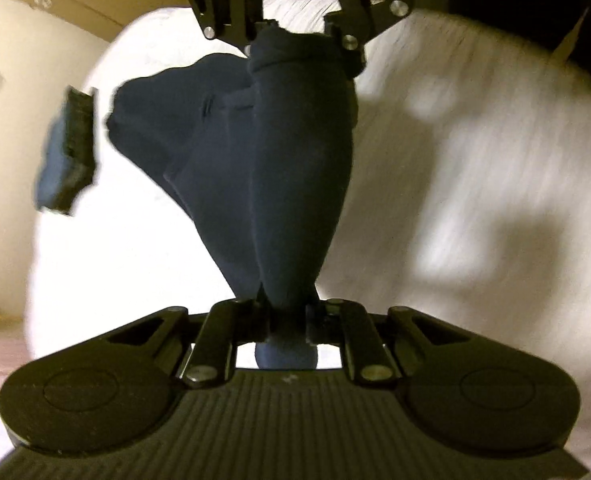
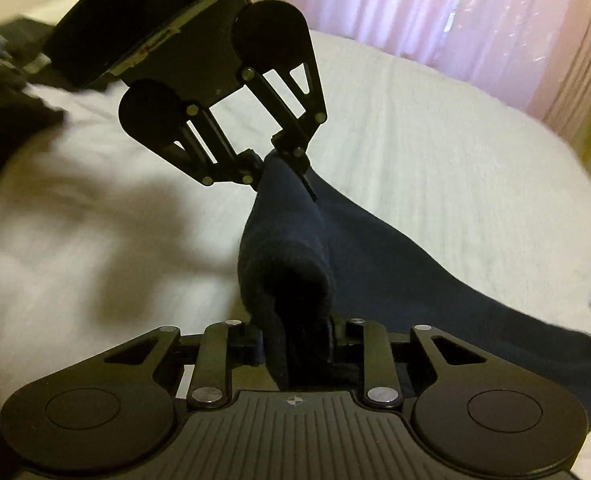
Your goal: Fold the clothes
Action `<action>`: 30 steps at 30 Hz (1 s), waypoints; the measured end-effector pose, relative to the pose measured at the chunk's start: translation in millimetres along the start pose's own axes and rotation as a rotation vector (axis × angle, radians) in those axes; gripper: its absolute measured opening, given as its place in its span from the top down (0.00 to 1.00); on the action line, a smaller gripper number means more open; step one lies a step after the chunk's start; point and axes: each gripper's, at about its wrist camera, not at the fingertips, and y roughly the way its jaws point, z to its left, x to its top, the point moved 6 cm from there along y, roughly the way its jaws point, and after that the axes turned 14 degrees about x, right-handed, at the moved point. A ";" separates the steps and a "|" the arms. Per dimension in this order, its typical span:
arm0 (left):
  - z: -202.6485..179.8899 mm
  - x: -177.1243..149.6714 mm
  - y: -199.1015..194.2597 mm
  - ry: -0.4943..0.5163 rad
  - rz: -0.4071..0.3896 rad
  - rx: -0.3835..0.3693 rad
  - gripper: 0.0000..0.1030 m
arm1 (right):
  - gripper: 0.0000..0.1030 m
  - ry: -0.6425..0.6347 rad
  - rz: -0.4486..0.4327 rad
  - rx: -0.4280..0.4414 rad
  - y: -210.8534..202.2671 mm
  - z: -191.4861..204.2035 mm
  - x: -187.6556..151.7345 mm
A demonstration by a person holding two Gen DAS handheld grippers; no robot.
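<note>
The navy garment (image 2: 295,248) was strung between both grippers, lifted off the white bed (image 2: 435,140), probably so it could hang straight before a fold. The left gripper (image 1: 287,320) was clamped on one end and the right gripper (image 2: 295,344) pinched the other, with the rest trailing onto the bed.

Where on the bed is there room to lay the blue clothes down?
The white bedcover is bare between the navy garment and the pink curtain, and also left of the garment. It is crowded at the far left corner, where a pile of dark clothes lies. Both the left tongs and right tongs grip the garment.
</note>
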 end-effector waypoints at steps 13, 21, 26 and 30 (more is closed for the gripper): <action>132.8 77.6 -20.1 -0.150 -0.013 -0.029 0.88 | 0.75 0.239 -0.179 0.146 -133.3 -66.6 -10.1; 233.6 96.2 11.0 -0.206 0.087 -0.076 0.88 | 0.75 0.331 -0.389 0.290 -189.9 -173.1 -13.9; 290.2 119.4 92.5 -0.221 0.120 -0.077 0.84 | 0.75 0.517 -0.483 0.348 -207.3 -271.8 -46.3; 339.4 131.0 173.0 -0.380 0.164 -0.067 0.75 | 0.75 0.781 -0.520 0.354 -203.9 -353.8 -103.7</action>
